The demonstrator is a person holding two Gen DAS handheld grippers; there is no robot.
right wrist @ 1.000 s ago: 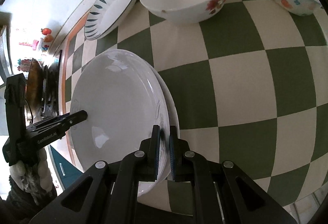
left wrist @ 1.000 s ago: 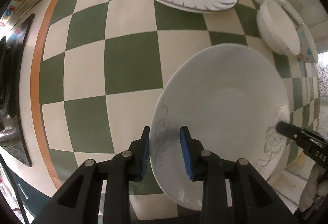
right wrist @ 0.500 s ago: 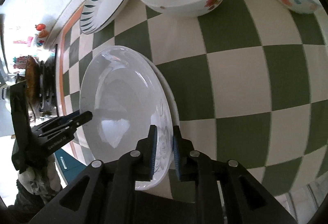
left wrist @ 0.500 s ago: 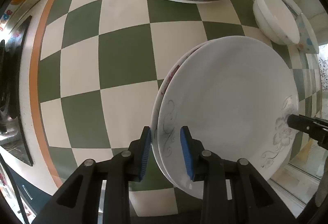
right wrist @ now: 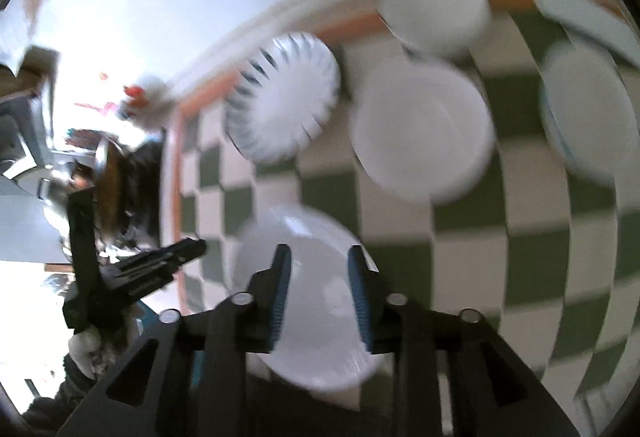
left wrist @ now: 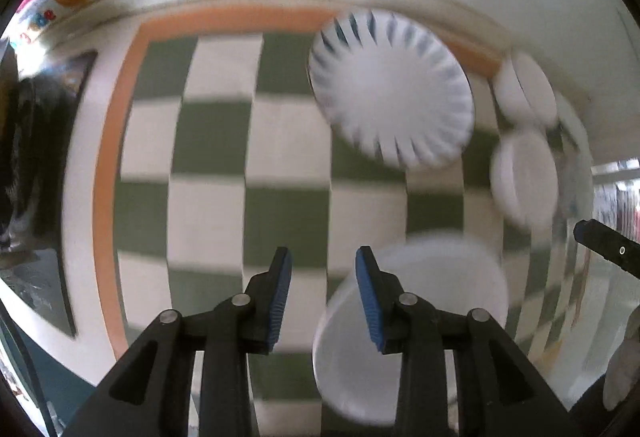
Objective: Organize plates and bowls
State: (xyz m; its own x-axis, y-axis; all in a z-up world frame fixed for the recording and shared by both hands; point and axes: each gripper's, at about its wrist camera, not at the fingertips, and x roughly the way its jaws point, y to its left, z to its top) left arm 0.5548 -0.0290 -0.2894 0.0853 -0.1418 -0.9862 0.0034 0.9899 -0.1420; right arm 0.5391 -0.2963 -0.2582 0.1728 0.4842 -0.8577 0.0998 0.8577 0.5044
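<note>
While my left gripper point(left wrist: 323, 293) and right gripper point(right wrist: 318, 295) ease their empty jaws apart, the white plates point(right wrist: 304, 297) lie below on the checked cloth point(left wrist: 208, 197); beyond, the blue-petalled plate point(left wrist: 392, 93) and bowls point(right wrist: 420, 129). Any lettering is blurred.

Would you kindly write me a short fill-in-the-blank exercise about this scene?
1. The cloth is checked in cream and ____.
2. The striped plate lies on the cloth, held by ____ gripper.
3. Nothing sits between the left gripper's ____ pads.
4. The cloth's border is ____.

Missing: green; neither; blue; orange
</note>
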